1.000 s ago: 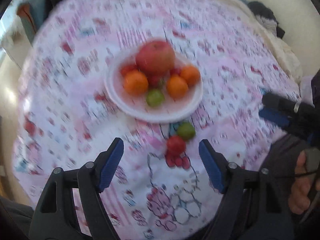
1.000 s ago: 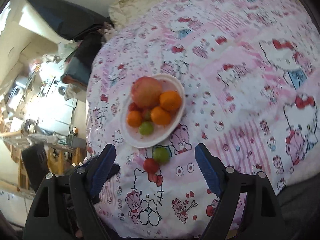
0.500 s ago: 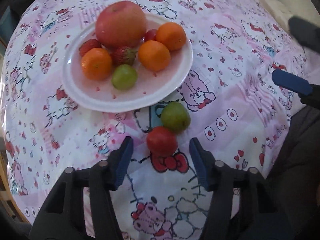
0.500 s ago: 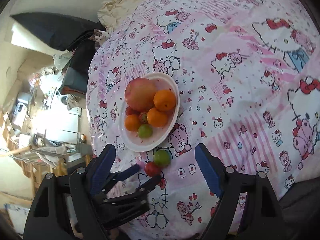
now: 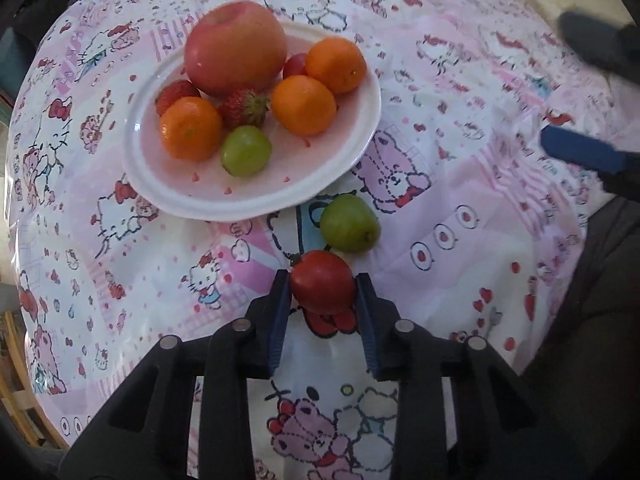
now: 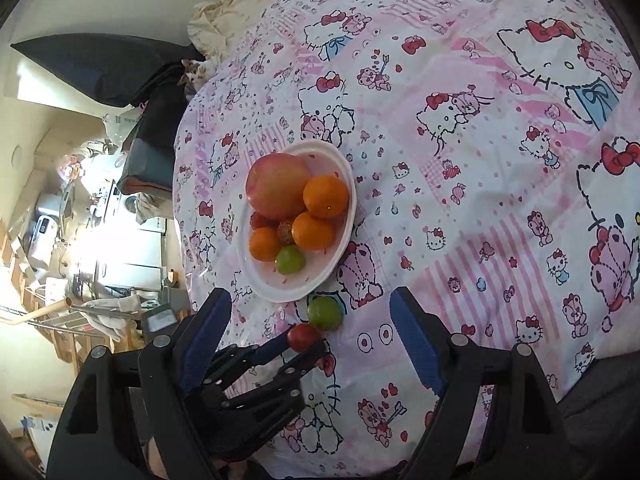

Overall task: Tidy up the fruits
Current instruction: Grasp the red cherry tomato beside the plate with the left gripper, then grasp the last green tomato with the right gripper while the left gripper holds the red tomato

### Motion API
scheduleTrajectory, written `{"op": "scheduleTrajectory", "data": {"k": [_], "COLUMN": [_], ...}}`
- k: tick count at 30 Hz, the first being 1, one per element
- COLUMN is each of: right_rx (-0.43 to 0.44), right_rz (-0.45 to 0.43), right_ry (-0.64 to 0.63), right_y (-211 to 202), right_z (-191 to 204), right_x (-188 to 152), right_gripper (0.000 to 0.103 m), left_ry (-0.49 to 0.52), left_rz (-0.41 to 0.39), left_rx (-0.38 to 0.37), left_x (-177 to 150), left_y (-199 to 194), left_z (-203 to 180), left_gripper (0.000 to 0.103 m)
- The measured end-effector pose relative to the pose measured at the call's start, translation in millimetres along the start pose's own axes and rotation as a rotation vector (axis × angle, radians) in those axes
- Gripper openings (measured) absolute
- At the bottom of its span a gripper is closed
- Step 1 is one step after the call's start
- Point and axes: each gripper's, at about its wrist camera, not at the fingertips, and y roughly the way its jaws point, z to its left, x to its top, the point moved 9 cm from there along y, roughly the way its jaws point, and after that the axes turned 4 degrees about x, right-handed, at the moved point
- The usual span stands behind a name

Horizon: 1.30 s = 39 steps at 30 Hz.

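Count on record: one plate (image 5: 352,152), one apple (image 5: 236,46), three oranges (image 5: 191,128), two strawberries (image 5: 244,107), two green fruits (image 5: 349,223), two small red tomatoes (image 5: 323,287), two grippers (image 5: 322,292).

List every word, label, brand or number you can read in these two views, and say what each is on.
None can be read.
Tablecloth: cartoon cat and bear prints only, no lettering.
Plate: small red marks, no text.
Fruit, including the tomato in the left hand-held gripper: no stickers visible.
White bag in the background: dark print, too small and blurred to read.
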Motion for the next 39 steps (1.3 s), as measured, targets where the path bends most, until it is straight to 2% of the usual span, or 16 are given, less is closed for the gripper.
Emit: {"op": "scheduleTrajectory", "data": {"k": [5, 8, 10, 12, 15, 18, 22, 24, 27, 30, 31, 35, 39], "right_rx": [-0.037, -0.106, -0.159, -0.189, -0.285, -0.353, -0.38, -0.394, -0.419, -0.443, -0.444, -0.458, -0.416], "right_rz": [0.022, 0.075, 0.163, 0.207, 0.228, 0.244, 0.296, 0.314, 0.294, 0.278, 0.279, 0.286, 0.277], "right_ry": [-0.027, -0.071, -0.134, -0.2, -0.342, -0.425, -0.442, -0.462, -0.506, -0.555, -0.562, -0.572, -0.523], "right_y": [6, 20, 40, 52, 65, 80, 104, 115, 123, 129, 131, 128, 117], "right_z": [-1, -2, 2, 9, 18, 21, 13, 10, 13, 16, 16, 15, 15], "right_x": [-5, -12, -25, -34, -40, -45, -53, -57, -55, -54, -55, -56, -54], "right_gripper": [0.084, 0.084, 0.084, 0.084, 0.084, 0.083, 0.075, 0.066, 0.062, 0.052, 0.043, 0.033, 0.032], "left_ry": [-0.036, -0.09, -0.149, -0.21, -0.262, -0.279, -0.305, -0.319, -0.332, -0.344, -0.345, -0.352, -0.366], "left_rz": [-0.047, -0.092, -0.125, -0.166, -0.198, -0.211, -0.225, -0.222, -0.223, -0.222, -0.221, -0.227, -0.226], "left_rx": [-0.013, -0.025, -0.034, -0.02, 0.004, -0.012, -0.025, -0.039, -0.053, -0.066, -0.069, -0.076, -0.081], "left_x": [-6, -8, -11, -13, -10, -8, -12, -13, -12, -13, -14, -14, -14], "left_y": [-33, -53, -65, -74, -76, -77, -80, -81, -82, -83, -84, -86, -87], "left_z": [19, 34, 50, 66, 83, 89, 95, 96, 97, 98, 98, 99, 102], "left_gripper": [0.028, 0.028, 0.028, 0.028, 0.028, 0.028, 0.028, 0.028, 0.028, 0.028, 0.028, 0.028, 0.028]}}
